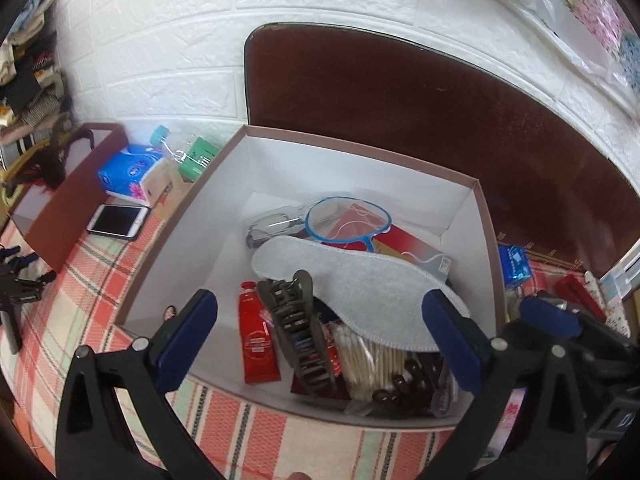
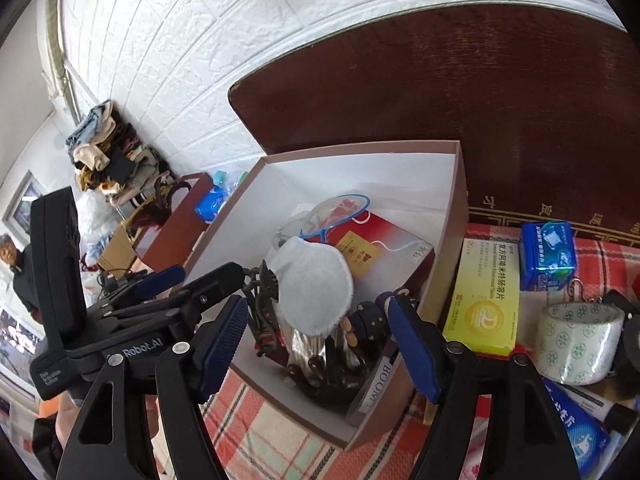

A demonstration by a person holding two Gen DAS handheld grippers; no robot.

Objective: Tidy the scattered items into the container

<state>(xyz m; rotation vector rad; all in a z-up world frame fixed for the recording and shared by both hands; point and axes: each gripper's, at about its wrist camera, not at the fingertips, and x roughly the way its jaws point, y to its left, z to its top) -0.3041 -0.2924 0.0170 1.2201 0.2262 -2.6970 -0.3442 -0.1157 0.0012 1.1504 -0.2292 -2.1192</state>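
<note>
An open brown cardboard box point(image 1: 472, 216) with white inside walls stands on the plaid cloth; it also shows in the right wrist view point(image 2: 452, 216). In it lie a grey insole point(image 1: 360, 280), a brown hair claw point(image 1: 296, 320), a red tube point(image 1: 256, 344), cotton swabs point(image 1: 372, 360), a red box point(image 2: 384, 240) and a blue-rimmed item point(image 1: 348, 220). My left gripper point(image 1: 324, 344) is open and empty above the box's near edge. My right gripper point(image 2: 320, 344) is open and empty over the box's near right corner. Outside the box lie a yellow medicine box point(image 2: 484, 304), a blue packet point(image 2: 548, 256) and a tape roll point(image 2: 576, 344).
A brown box lid point(image 1: 68, 200), a phone point(image 1: 118, 221), a blue tissue pack point(image 1: 128, 172) and a plastic bottle point(image 1: 172, 148) lie left of the box. A dark wooden headboard point(image 1: 400, 112) and white brick wall stand behind. Clothes pile point(image 2: 112, 152) at the far left.
</note>
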